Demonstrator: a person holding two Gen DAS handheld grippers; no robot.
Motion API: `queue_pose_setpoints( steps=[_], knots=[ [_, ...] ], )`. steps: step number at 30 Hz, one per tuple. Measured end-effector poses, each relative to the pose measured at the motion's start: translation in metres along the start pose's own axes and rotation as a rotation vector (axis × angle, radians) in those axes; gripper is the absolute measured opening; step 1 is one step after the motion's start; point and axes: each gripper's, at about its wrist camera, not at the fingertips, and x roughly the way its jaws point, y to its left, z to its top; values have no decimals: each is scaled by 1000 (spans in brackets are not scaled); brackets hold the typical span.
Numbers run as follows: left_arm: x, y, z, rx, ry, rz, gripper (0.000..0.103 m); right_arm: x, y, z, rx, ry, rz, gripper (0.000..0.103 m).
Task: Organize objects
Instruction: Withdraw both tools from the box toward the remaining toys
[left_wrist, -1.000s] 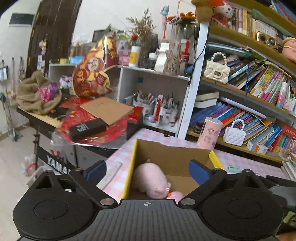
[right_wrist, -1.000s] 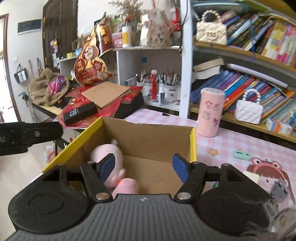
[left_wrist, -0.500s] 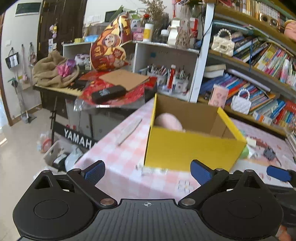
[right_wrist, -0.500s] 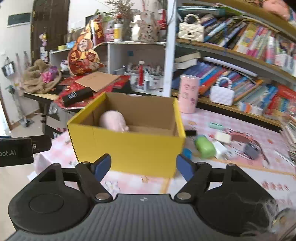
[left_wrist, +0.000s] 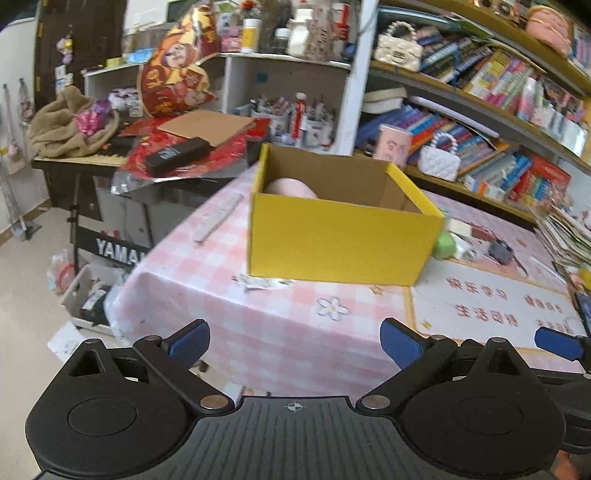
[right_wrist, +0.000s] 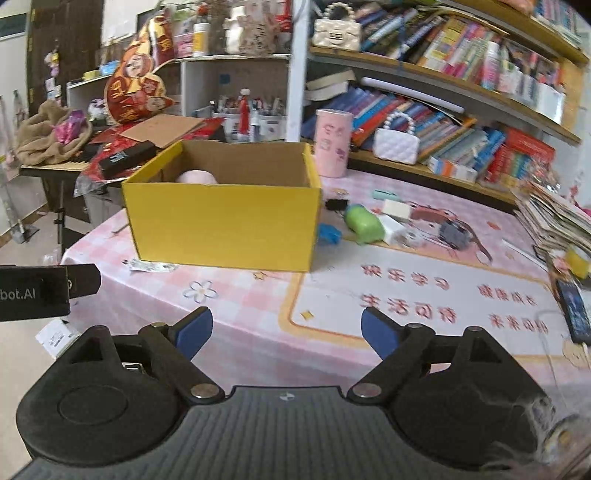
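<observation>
While both grippers, left gripper (left_wrist: 294, 341) and right gripper (right_wrist: 286, 332), hover with jaws open and empty, the right's having just widened, best approach the green toy (right_wrist: 364, 223) beside the yellow box (right_wrist: 225, 218) squarely.

pink plush (right_wrist: 195, 176): beyond the fingers, mostly hidden behind the near wall of the yellow box (right_wrist: 225, 225); only its rounded top shows.
phone (right_wrist: 573, 311): right of the fingers, cut by the edge.
book spines (left_wrist: 517, 79): blurred, unreadable.
</observation>
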Motion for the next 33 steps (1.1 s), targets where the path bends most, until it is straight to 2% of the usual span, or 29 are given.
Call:
queue_pose_setpoints(
  steps=[6,15,33],
  knots=[
    [3,-25,-4,65,21,-66,100,-9,-23,-11,57,24,-71,92],
    [19,-60,-3,117,53,-118,100,-10,-57,-22,122,53,-135,93],
    [86,-173,10,191,150,-189,100,33,-167,-11,184,132,-214,95]
  ],
)
